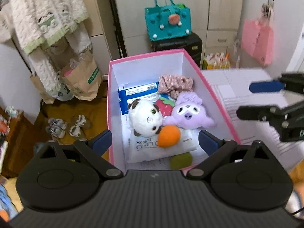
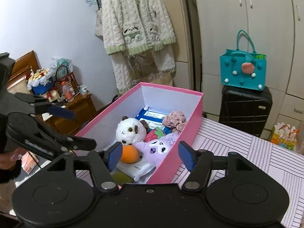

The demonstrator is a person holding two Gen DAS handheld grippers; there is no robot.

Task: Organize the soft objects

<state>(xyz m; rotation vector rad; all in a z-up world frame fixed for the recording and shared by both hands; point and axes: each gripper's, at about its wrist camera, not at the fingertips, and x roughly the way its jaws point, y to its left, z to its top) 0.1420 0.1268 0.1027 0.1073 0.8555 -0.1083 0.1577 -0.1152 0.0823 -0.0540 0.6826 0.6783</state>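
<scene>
Both claws gape empty: left claw (image 1: 155, 141), right claw (image 2: 150, 156) above pink box (image 1: 191, 62).

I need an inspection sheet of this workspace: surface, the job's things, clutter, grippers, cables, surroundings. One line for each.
Surface: striped cloth under the pink box.
Job's things: panda plush, purple plush, orange ball, red strawberry toy, floral scrunchie, all in the box.
Clutter: blue packet, white pouch and green ball in the box.
Grippers: left gripper open, empty; right gripper open, empty.
Cables: nothing seen.
Surroundings: teal bag on black suitcase, fleece robe hanging.
</scene>
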